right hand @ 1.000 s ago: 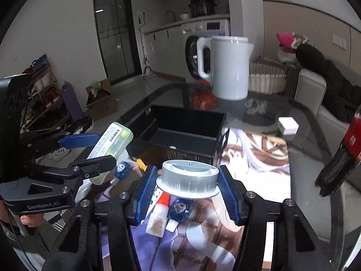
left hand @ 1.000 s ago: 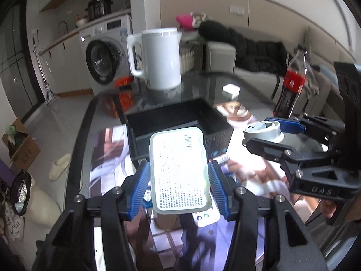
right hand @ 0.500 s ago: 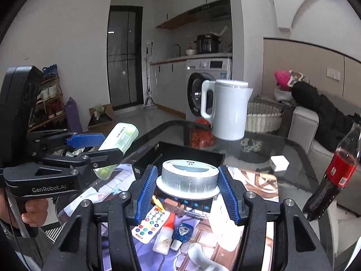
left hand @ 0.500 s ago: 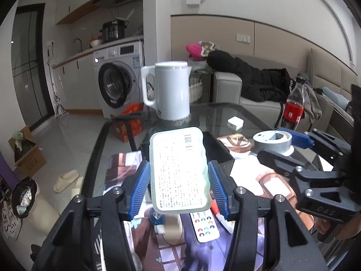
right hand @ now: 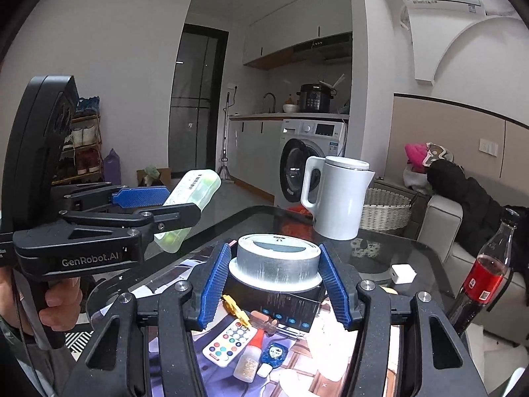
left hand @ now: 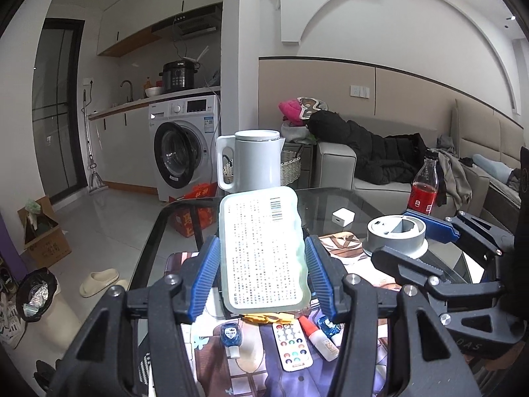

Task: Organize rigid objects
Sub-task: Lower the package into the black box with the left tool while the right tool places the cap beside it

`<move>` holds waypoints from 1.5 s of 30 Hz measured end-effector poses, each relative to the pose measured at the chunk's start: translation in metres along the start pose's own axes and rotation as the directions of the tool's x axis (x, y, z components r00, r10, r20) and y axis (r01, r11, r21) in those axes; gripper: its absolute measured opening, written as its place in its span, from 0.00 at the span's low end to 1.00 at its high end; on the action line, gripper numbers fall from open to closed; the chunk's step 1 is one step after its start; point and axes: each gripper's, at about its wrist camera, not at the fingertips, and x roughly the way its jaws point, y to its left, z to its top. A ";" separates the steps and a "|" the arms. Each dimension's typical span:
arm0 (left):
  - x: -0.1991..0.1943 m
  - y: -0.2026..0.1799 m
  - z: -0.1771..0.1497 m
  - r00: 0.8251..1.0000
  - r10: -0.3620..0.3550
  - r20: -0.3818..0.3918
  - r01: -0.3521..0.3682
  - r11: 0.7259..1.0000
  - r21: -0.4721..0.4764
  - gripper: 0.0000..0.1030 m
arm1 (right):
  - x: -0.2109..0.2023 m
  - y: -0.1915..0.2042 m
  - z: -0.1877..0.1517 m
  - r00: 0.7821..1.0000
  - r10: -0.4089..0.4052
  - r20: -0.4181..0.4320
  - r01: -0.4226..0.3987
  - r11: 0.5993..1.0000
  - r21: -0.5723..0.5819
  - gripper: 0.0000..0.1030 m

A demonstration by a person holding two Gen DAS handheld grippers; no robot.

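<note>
Above the glass bench (left hand: 330, 198): left gripper (left hand: 263, 276) clamps a pale-green plastic case (left hand: 263, 251); right gripper (right hand: 276, 284) clamps a grey round container (right hand: 276, 261), both aloft w/ remote (right hand: 229, 339) below.

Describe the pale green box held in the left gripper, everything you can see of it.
The box is a flat, rounded-corner case of translucent pale green plastic. Its broad face carries a white label of dense small print with a barcode near the top. From the right wrist view, round green pieces show through its side. It is tilted up, label toward the camera, above the table, and the left gripper clamps its long sides between blue ribbed pads. Nothing else touches it.
</note>
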 end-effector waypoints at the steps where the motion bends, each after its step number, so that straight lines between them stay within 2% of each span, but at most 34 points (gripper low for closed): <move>1: 0.001 0.000 0.000 1.000 0.002 0.000 -0.002 1.000 0.002 0.51 | -0.001 0.000 0.001 1.000 0.000 0.004 0.000 1.000 -0.001 0.54; 8: 0.017 0.006 0.009 0.999 0.023 0.024 -0.022 1.000 -0.019 0.51 | 0.020 -0.004 0.016 0.999 -0.034 0.036 0.034 0.999 0.003 0.54; 15: 0.045 0.013 0.029 0.998 0.031 0.045 -0.028 0.997 -0.078 0.51 | 0.058 -0.019 0.031 0.997 -0.081 0.006 0.080 0.993 0.082 0.54; 22: 0.098 0.029 0.038 0.999 0.037 -0.031 -0.042 0.985 -0.166 0.51 | 0.101 -0.037 0.044 0.991 -0.132 -0.032 0.136 0.976 0.168 0.54; 28: 0.140 0.031 0.029 0.989 0.047 -0.142 -0.074 0.979 -0.190 0.51 | 0.140 -0.054 0.037 0.983 -0.139 -0.122 0.165 0.957 0.237 0.54; 33: 0.175 0.031 0.013 0.952 0.037 -0.303 -0.099 0.976 -0.192 0.51 | 0.171 -0.068 0.025 0.965 -0.089 -0.246 0.161 0.943 0.291 0.54; 40: 0.195 0.032 -0.001 0.910 0.008 -0.415 -0.094 0.978 -0.187 0.50 | 0.200 -0.073 -0.002 0.918 -0.001 -0.397 0.147 0.930 0.338 0.54; 41: 0.200 0.032 -0.003 0.895 -0.005 -0.445 -0.084 0.980 -0.179 0.50 | 0.203 -0.074 -0.006 0.911 0.013 -0.412 0.142 0.928 0.344 0.54; 45: 0.209 0.034 -0.011 0.867 -0.054 -0.495 -0.046 0.981 -0.187 0.50 | 0.212 -0.075 -0.019 0.883 0.079 -0.463 0.110 0.924 0.367 0.54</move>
